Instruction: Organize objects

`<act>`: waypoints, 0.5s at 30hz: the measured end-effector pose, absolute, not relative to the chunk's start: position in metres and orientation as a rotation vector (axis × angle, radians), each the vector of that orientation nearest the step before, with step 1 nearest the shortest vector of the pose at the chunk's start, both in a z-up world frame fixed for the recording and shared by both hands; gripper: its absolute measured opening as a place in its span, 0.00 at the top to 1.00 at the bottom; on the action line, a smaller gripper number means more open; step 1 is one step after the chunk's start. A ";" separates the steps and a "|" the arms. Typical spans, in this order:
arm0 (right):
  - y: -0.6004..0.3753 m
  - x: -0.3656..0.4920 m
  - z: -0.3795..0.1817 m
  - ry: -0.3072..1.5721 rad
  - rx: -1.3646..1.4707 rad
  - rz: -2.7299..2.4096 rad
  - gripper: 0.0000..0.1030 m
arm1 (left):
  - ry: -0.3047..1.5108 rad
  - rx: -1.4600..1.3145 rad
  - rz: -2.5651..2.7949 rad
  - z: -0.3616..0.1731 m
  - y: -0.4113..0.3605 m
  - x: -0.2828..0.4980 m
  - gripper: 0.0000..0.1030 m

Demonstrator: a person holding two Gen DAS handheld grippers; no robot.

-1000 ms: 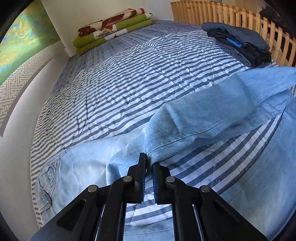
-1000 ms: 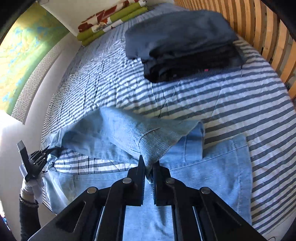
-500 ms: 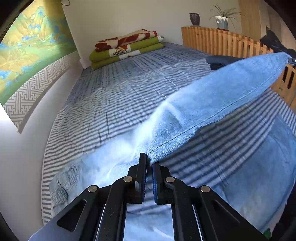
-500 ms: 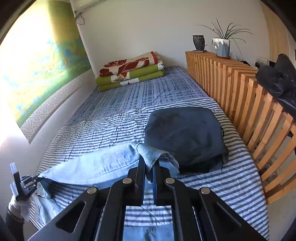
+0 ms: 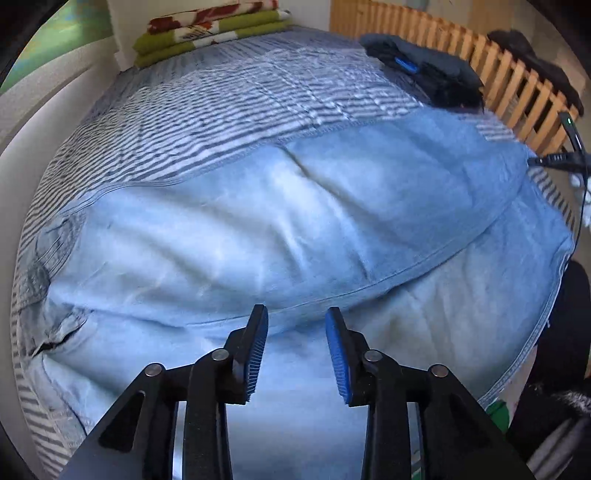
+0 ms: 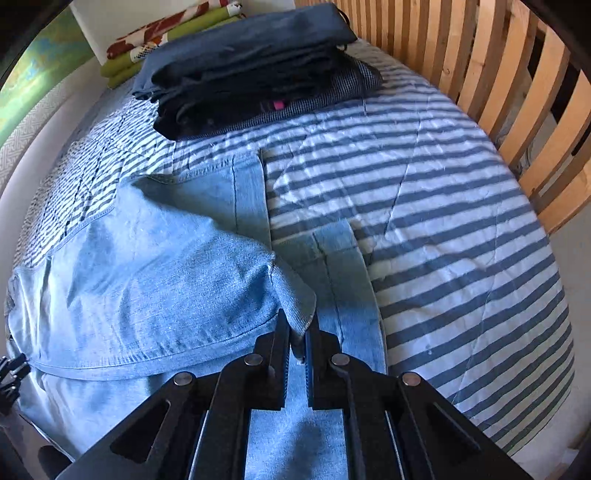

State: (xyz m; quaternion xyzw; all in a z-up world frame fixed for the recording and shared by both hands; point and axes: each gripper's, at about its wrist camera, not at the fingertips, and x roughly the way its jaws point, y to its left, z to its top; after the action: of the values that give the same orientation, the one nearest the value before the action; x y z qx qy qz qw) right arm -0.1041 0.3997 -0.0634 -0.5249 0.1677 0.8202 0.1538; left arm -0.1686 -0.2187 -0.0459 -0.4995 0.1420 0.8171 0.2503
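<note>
Jeans (image 5: 295,229) in pale blue denim lie folded lengthwise on the striped bedspread (image 6: 443,229), directly beneath and ahead of both my tongs. My left gripper (image 5: 296,334) has just been opening; its blue pads stand apart with nothing between them, the folded leg lying flat just past the tips. My right gripper (image 6: 298,332) is pinched tight on the hem corner of the upper leg, which drapes off the pads. Beyond the right tongs, well apart, sits a stack of dark folded clothes (image 6: 251,66) against the wooden slat rail (image 6: 517,92); farther off lie green and red blankets (image 5: 207,29). I judge the denim soft but weighty, limp when lifted and not slippery, best taken at stitched hems or the waistband, where the thicker cloth gives the pads purchase.
</note>
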 end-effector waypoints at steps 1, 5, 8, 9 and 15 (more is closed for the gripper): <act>0.398 -0.109 -0.056 0.456 -1.490 2.371 0.94 | 0.324 -1.357 2.273 -0.038 -0.237 -0.171 0.60; 0.392 -0.119 -0.037 0.413 -1.484 2.420 0.93 | 0.055 -1.448 2.527 -0.029 -0.343 -0.170 0.59; 0.393 -0.113 -0.044 0.421 -1.530 2.398 0.73 | -0.125 -1.554 2.699 -0.033 -0.426 -0.158 0.59; 0.395 -0.105 -0.045 0.434 -1.518 2.386 0.73 | -0.169 -1.593 2.740 -0.036 -0.450 -0.153 0.59; 0.393 -0.047 -0.043 0.567 -1.432 2.426 0.73 | -0.569 -1.732 2.752 -0.062 -0.532 -0.106 0.59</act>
State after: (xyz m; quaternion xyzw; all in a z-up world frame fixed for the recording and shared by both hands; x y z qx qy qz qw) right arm -0.0473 0.3930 -0.0431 -0.4938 0.1955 0.8367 0.1337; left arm -0.1058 -0.5320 -0.0619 -0.5231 -0.1719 0.8309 -0.0797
